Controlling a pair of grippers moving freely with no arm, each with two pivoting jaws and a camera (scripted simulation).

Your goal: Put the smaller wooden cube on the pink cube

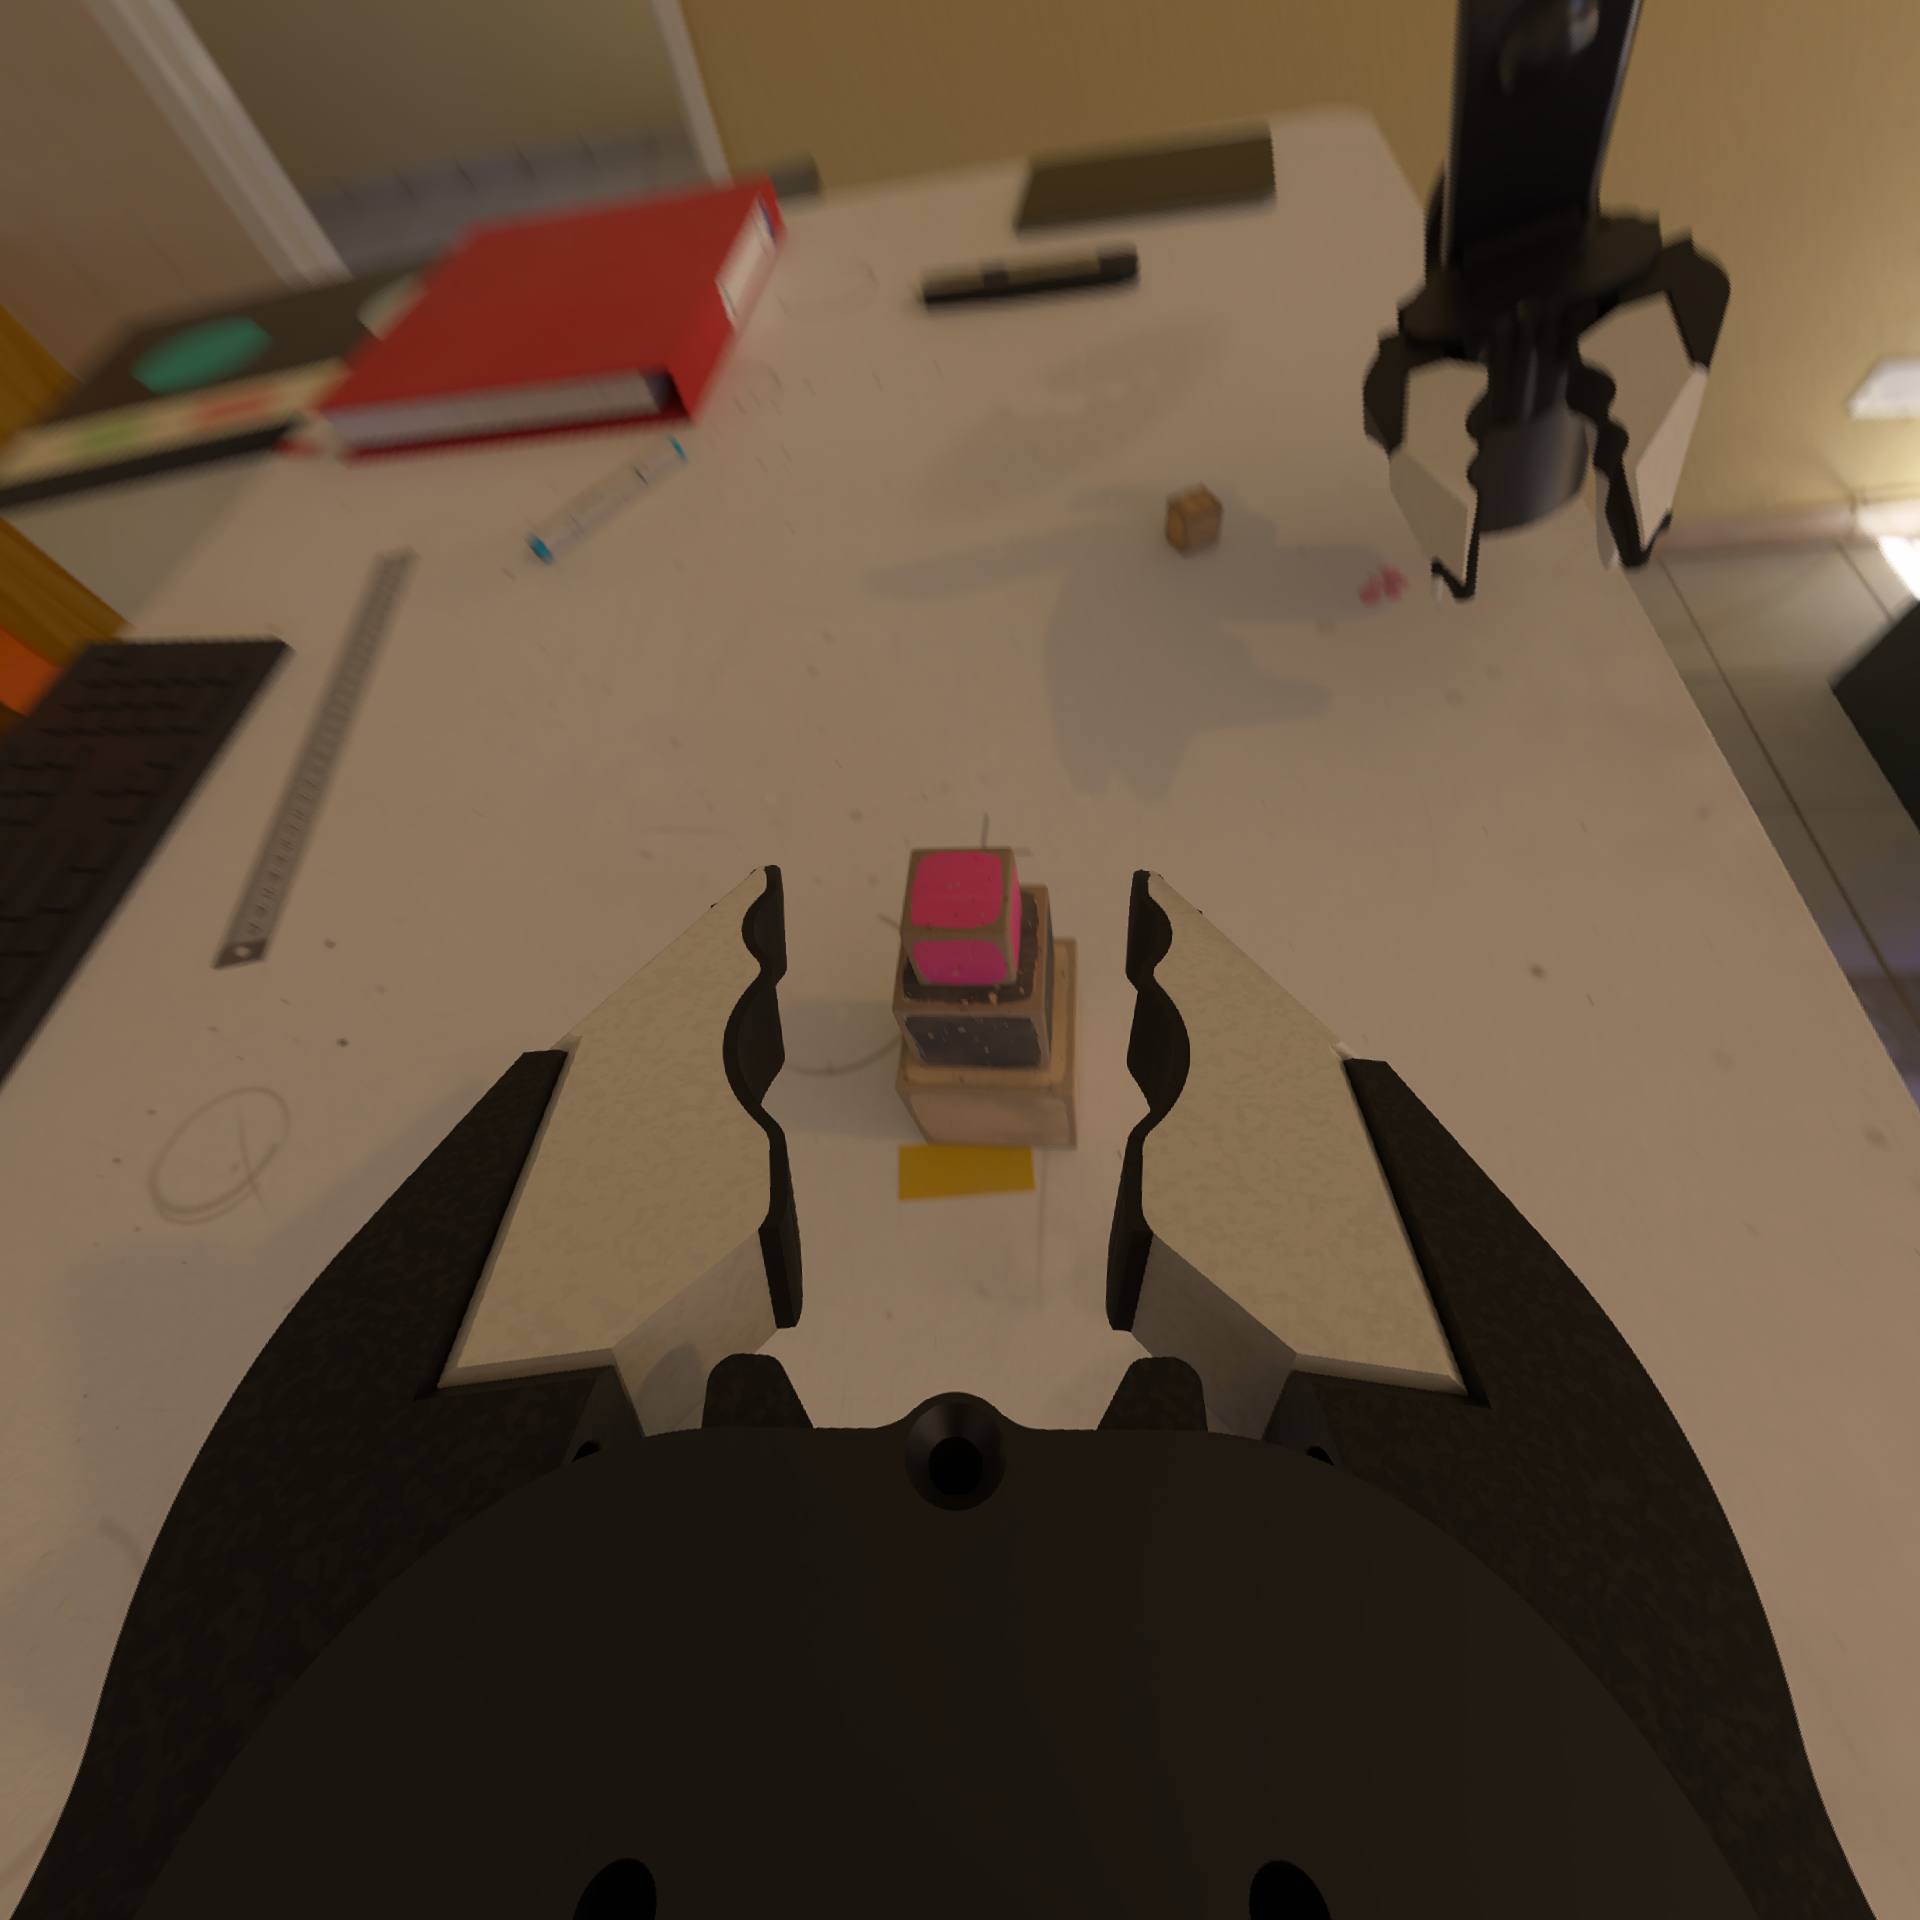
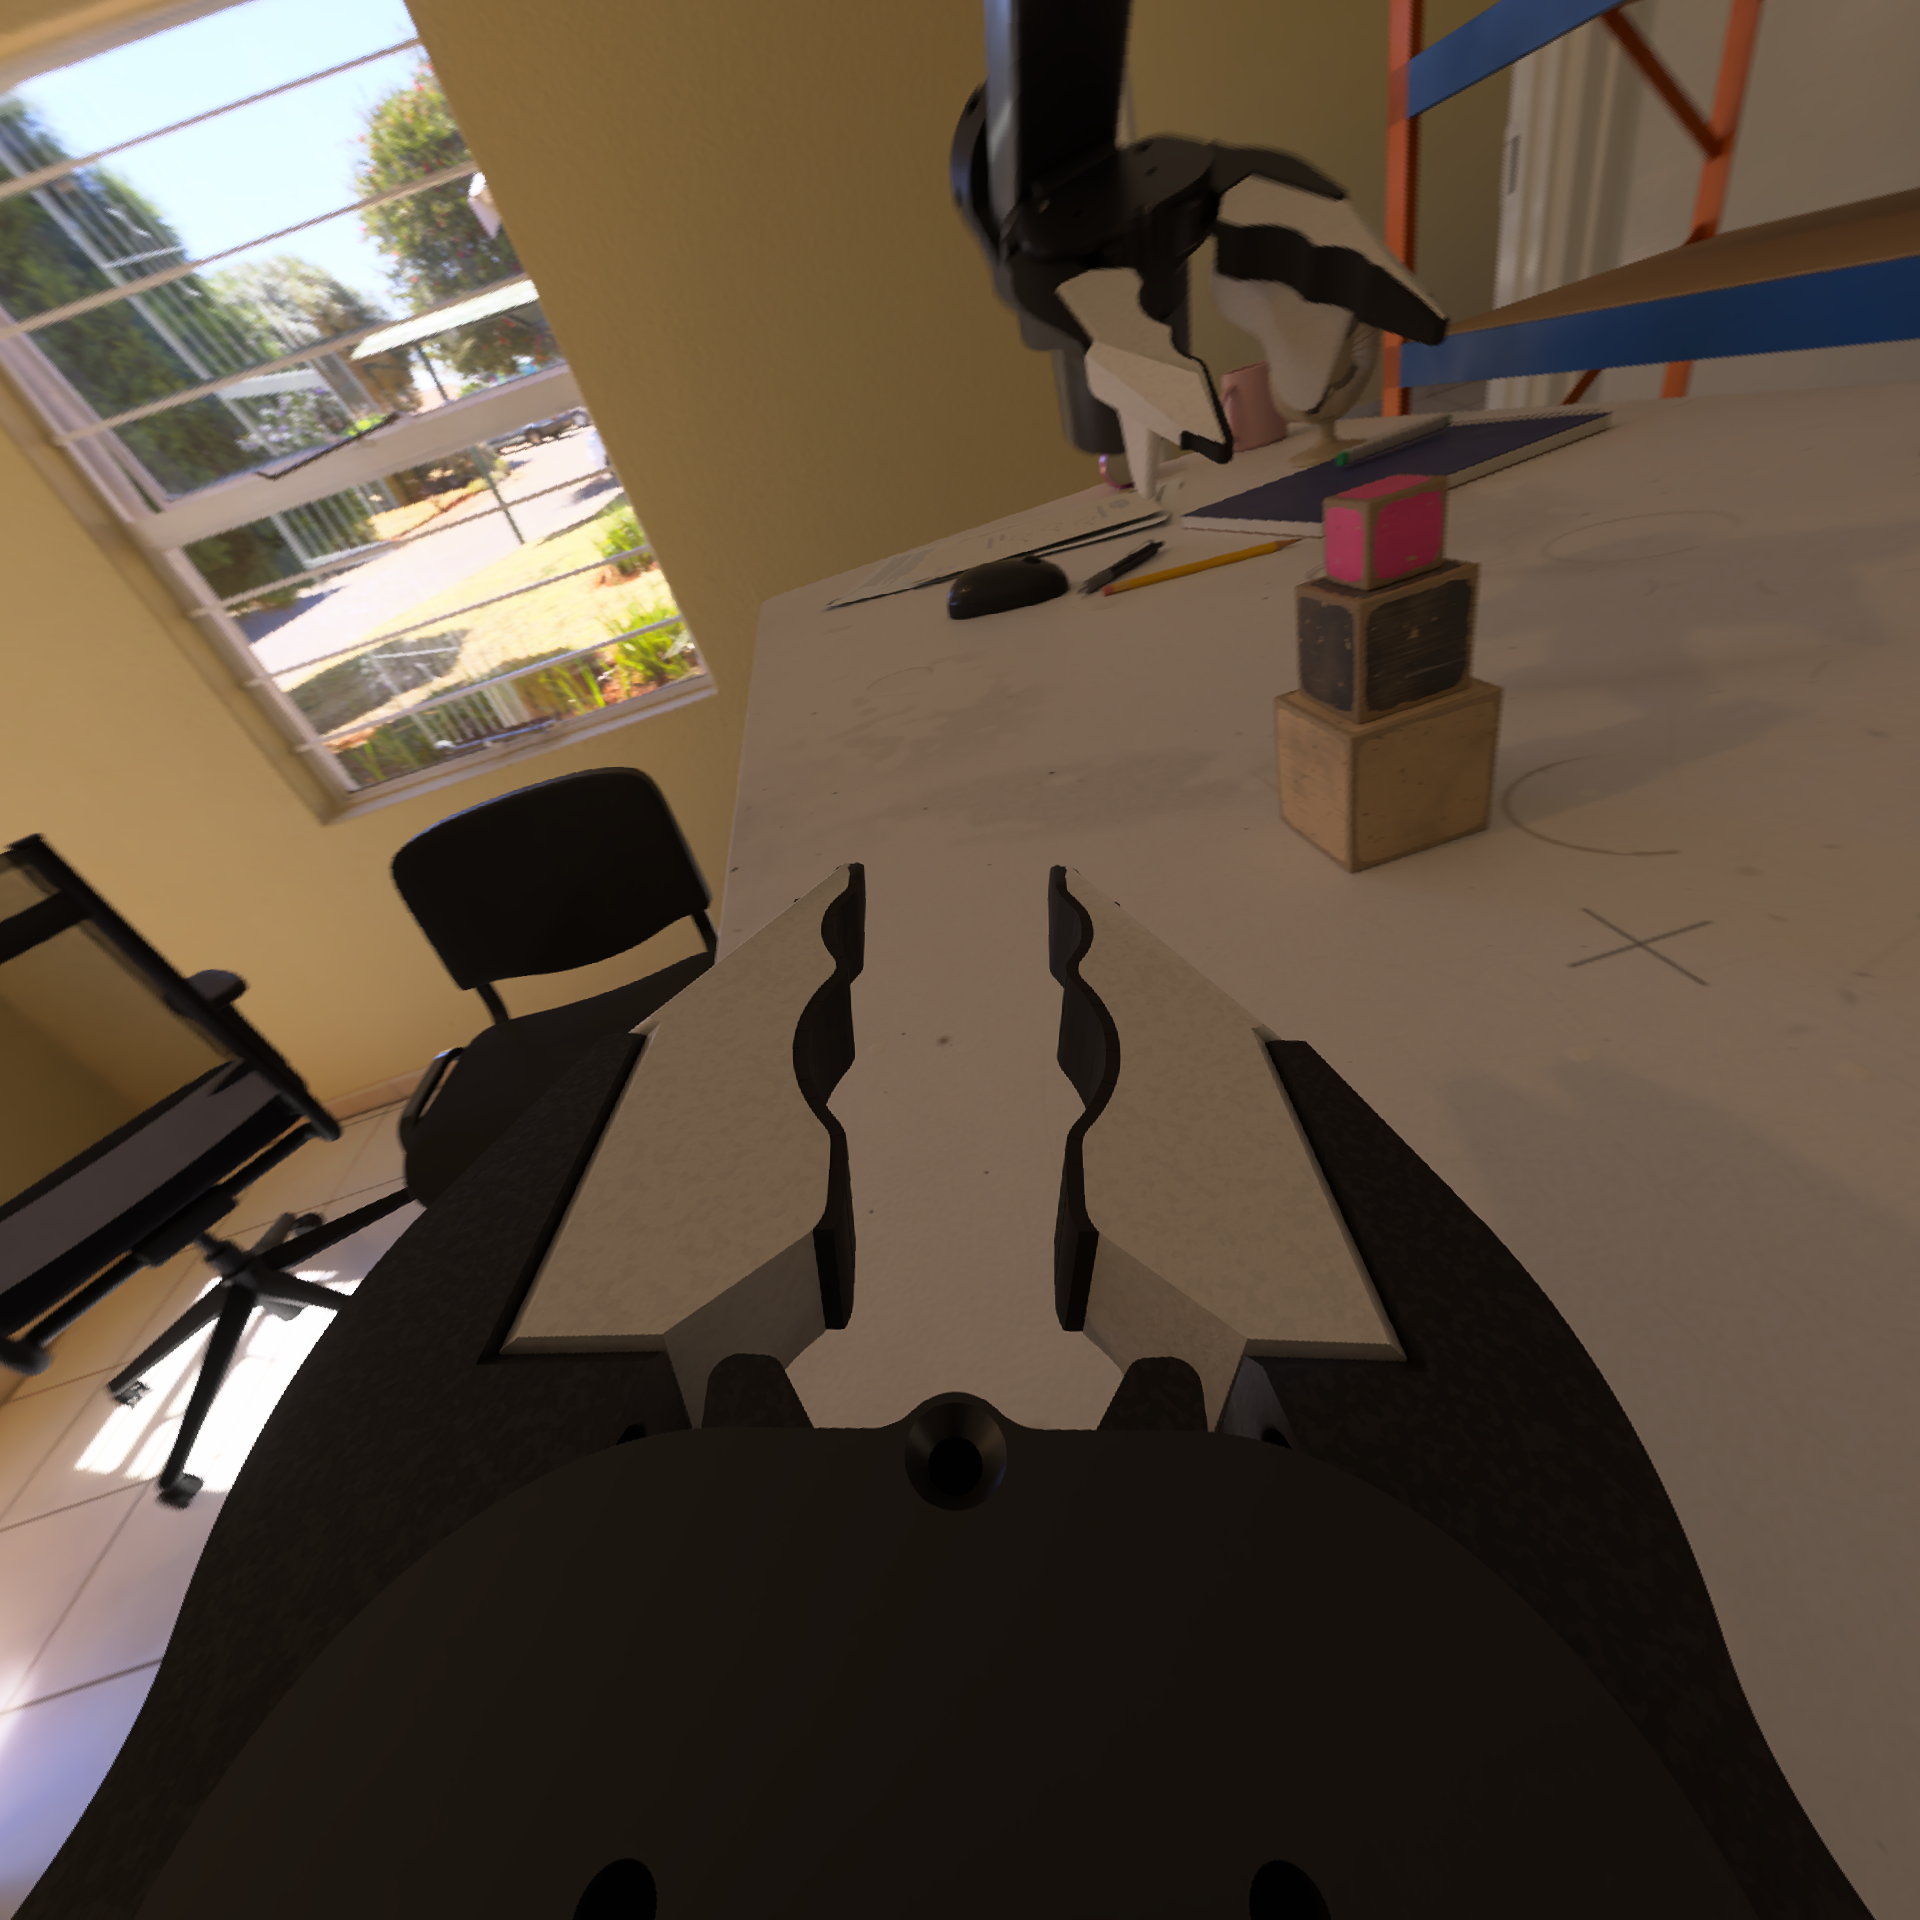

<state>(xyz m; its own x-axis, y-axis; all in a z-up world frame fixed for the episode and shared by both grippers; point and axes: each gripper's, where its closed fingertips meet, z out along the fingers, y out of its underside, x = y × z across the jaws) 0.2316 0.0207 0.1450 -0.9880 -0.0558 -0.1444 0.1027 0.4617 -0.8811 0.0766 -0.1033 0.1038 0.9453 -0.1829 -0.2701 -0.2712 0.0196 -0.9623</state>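
Observation:
A pink cube [image 1: 961,914] tops a stack on a dark cube [image 1: 971,1034] and a larger wooden cube [image 1: 987,1107]. My left gripper [image 1: 956,878] is open and empty, above the stack, with one finger on each side of it in this view. The smaller wooden cube [image 1: 1193,520] sits alone farther out on the white table [image 1: 623,935]. My right gripper [image 1: 1538,566] hangs open to the right of it, above the table. In the right wrist view my right gripper [image 2: 956,878] is open and empty over bare table. The stack [image 2: 1387,644] is to the upper right, under the left gripper [image 2: 1320,390]. The smaller cube is out of this view.
A red binder [image 1: 561,312], a marker [image 1: 608,497], a ruler [image 1: 322,748] and a keyboard [image 1: 104,790] lie on the left. A yellow note [image 1: 966,1172] lies before the stack. A mouse [image 2: 1008,584], a pencil [image 2: 1205,566] and a notebook [image 2: 1434,457] lie beyond. A chair [image 2: 551,883] stands off the table's edge.

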